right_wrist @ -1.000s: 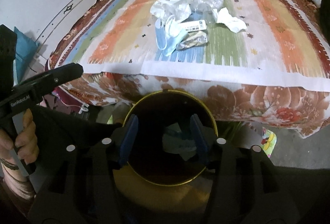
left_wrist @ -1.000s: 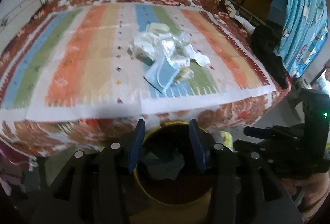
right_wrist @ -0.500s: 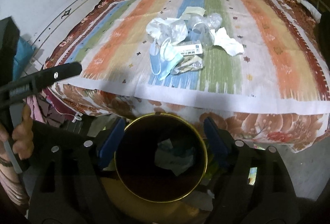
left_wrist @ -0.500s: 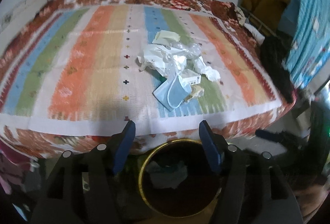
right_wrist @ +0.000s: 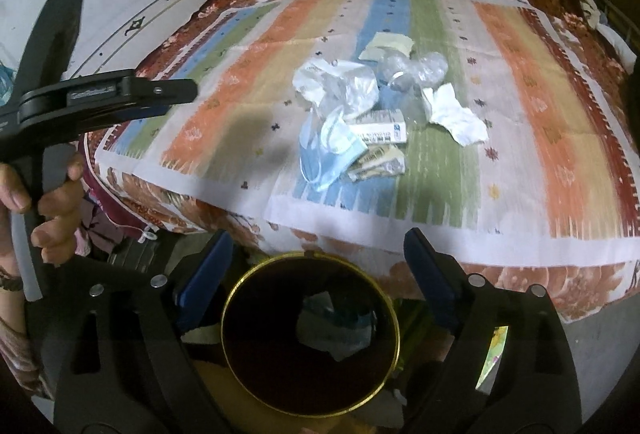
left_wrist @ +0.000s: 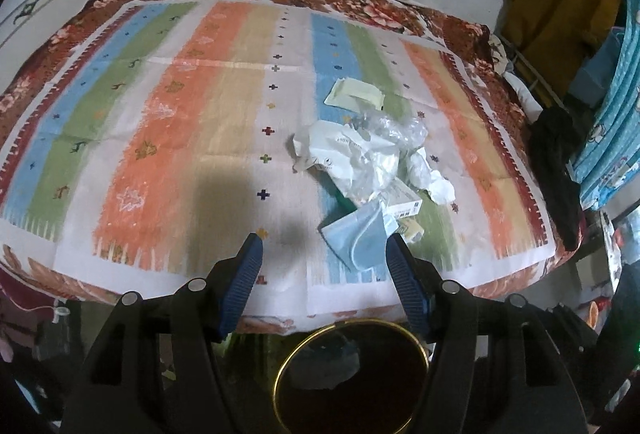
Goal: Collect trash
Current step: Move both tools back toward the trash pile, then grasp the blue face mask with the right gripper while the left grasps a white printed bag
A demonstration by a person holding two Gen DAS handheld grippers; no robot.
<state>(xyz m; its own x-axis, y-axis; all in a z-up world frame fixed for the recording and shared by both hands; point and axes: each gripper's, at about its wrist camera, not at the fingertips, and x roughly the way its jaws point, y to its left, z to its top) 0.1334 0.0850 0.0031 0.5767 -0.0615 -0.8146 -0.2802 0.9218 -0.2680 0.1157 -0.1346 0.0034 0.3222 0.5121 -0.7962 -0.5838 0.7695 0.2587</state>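
Left gripper point(left_wrist: 322, 248): fingers spread wide, nothing between them, held over the near edge of the bed; its right finger tip lies just beside the mask in the left wrist view.
Right gripper point(right_wrist: 318, 242): fingers spread wide and empty, above the bin's far rim.
Bed point(left_wrist: 168, 138): covered by a striped cloth in orange, green, blue and tan, with a floral border.
Trash pile point(right_wrist: 376, 114): on the bed, right of middle, toward the near edge.
Mask point(left_wrist: 358, 238): pale blue, nearest piece of the pile, loops showing.
Box point(right_wrist: 378, 128): small white carton, touching the mask's far side.
Wrapper point(right_wrist: 378, 160): crumpled, just beside the mask, below the box.
Tissue point(right_wrist: 456, 116): white, crumpled, at the pile's right.
Clear plastic point(right_wrist: 416, 68): crinkled, at the back of the pile.
Pale card point(left_wrist: 354, 96): farthest piece.
Bin point(right_wrist: 394, 318): dark, round, gold rim, on the floor against the bed's edge; some scraps already inside.
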